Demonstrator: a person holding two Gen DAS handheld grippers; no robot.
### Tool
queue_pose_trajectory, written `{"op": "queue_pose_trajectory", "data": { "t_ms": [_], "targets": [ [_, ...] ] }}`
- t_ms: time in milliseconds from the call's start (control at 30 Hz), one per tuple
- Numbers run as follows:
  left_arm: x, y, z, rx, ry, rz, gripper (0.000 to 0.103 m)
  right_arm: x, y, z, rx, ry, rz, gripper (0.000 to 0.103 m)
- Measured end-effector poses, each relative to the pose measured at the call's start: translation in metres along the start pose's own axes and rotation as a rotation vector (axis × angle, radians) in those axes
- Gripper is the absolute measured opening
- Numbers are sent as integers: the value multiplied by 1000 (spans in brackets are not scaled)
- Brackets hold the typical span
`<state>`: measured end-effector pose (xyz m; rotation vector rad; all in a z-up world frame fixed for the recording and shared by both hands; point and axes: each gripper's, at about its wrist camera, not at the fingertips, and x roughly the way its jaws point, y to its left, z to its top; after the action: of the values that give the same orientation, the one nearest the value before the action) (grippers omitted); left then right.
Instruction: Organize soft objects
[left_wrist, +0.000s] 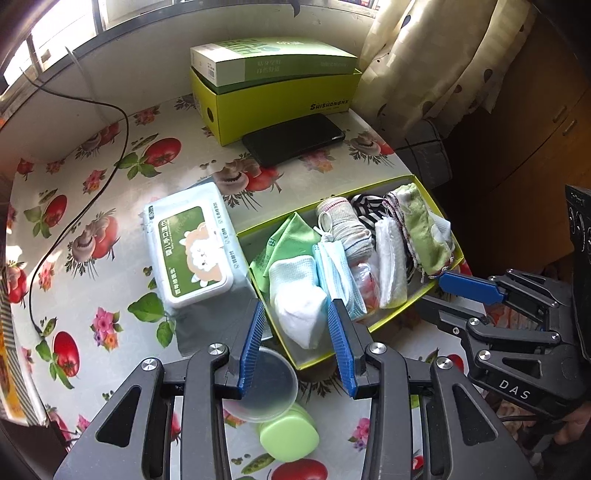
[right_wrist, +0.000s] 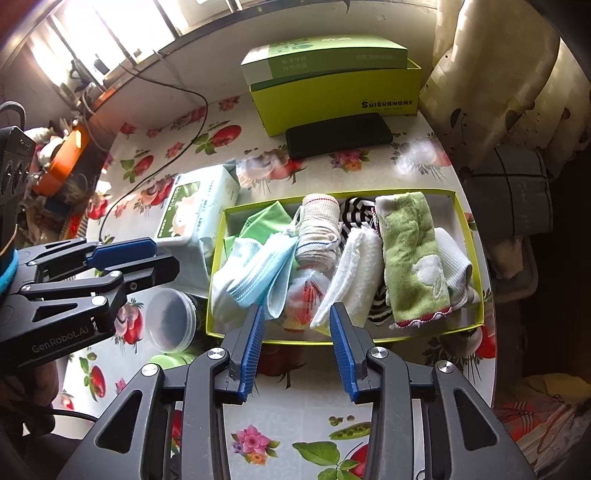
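Two hand-held grippers hang over a table (right_wrist: 424, 413) covered in a fruit-and-flower cloth, both pointing steeply down. The left gripper (left_wrist: 297, 306) stands with its blue pads apart and nothing pressed between them; seen from its own camera it sits above the near left corner of the tray (left_wrist: 373, 325), with a white sock (left_wrist: 299, 295) showing in the gap but not gripped. The right gripper (right_wrist: 297, 308) is likewise released, its pads spread over the near rim of the tray (right_wrist: 476, 258), empty.

The soft objects lie packed side by side inside this shallow yellow-green tray, centre of the right wrist frame. From left to right: a green cloth (right_wrist: 266, 221), a pale blue face mask (right_wrist: 258, 273), a rolled bandage (right_wrist: 319, 229), a small clear bag with red print (right_wrist: 308, 291), a folded white cloth (right_wrist: 351, 273), a black-and-white striped piece (right_wrist: 356, 210), a green towel (right_wrist: 413, 258), and a white knitted item (right_wrist: 454, 266) against the right wall.

Just beside the tray's left wall lies a pack of wet wipes (right_wrist: 199, 210). A clear round lid (right_wrist: 171, 319) rests near the tray's near left corner. In the upper part of the frame a black phone (right_wrist: 338, 140) lies in front of a yellow-green box (right_wrist: 332, 99) carrying a green carton (right_wrist: 325, 55). A black cable (left_wrist: 92, 184) crosses the cloth at left.
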<state>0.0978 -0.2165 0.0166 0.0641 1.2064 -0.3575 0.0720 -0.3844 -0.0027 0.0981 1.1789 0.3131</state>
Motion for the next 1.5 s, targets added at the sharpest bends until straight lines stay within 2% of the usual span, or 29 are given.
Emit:
{"op": "queue_pose_trajectory", "data": {
  "t_ms": [333, 633, 1033, 1333, 1500],
  "targets": [
    [-17, 11, -27, -9, -27, 45, 38, -9, 24, -16, -50, -4, -30, 42],
    [-22, 14, -49, -7, -17, 48, 38, -11, 32, -37, -24, 19, -62, 43],
    [-29, 12, -52, 15, -13, 35, 38, -17, 42, -45, -36, 15, -96, 43],
    [-29, 19, -54, -12, -6, 23, 38, -15, 45, -44, -42, 23, -89, 43],
    [-29, 18, -53, 2, -11, 43, 38, -12, 46, -43, -47, 23, -82, 43]
  ]
}}
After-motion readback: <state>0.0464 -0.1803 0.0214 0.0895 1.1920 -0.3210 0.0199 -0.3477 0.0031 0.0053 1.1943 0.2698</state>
